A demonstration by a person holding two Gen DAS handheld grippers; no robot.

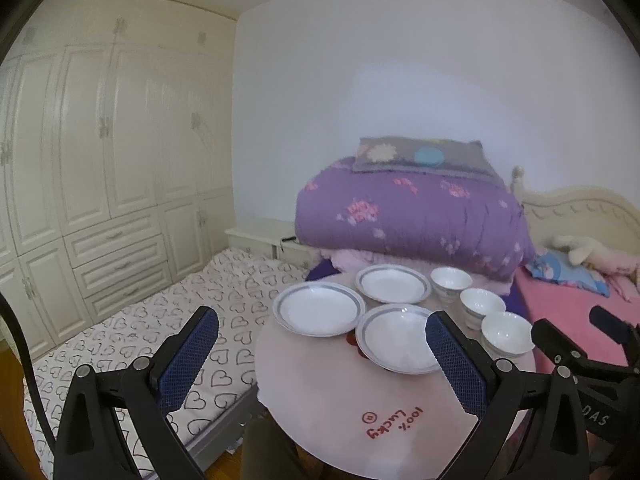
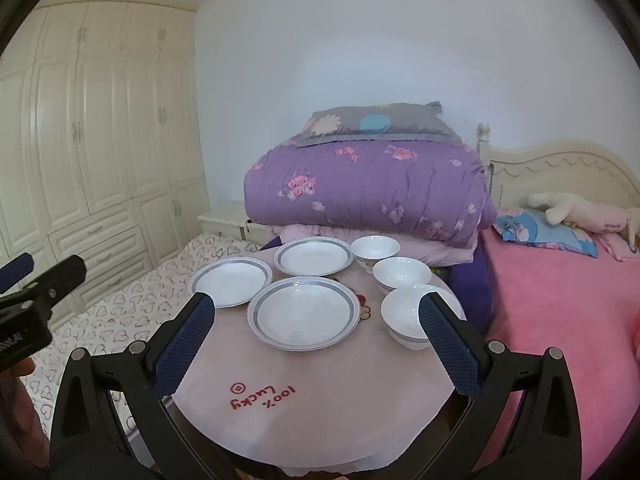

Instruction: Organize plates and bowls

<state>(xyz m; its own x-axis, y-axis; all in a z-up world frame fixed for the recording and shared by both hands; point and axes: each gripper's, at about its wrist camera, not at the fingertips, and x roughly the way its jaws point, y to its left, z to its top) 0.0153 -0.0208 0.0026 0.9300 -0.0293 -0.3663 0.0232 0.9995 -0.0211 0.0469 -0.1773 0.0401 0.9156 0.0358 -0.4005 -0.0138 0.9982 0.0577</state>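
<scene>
Nearest to me are the two grippers, both held low at the near edge of the small round counter (image 2: 320, 420). The right gripper (image 2: 316, 332) has its jaws spread wide and they grasp nothing; the left gripper (image 1: 322, 350) is the same, released and empty. Neither one touches any dish yet.

On the pink cloth with the red words "100% Lucky" (image 2: 262, 396) lie three white plates with grey rings. The nearest plate (image 2: 303, 312) is in the middle, the left plate (image 2: 230, 281) is beside it, and the far plate (image 2: 313, 256) is behind them. At the right side stand three white bowls in a row: the near bowl (image 2: 416, 314), the middle bowl (image 2: 401, 272) and the far bowl (image 2: 375, 248). All are upright and separate, nothing is stacked, so I judge the organizing has not begun.

What can go wrong, in my opinion: the near bowl stands very close to the right edge of the counter, and a push from a finger could send it down to the pink bed cover (image 2: 560, 320). The plates are flat and smooth, so the jaws may slip on a rim, or drag the cloth and move the other dishes. The plates lie almost touching, so lifting one could knock its neighbour.
</scene>
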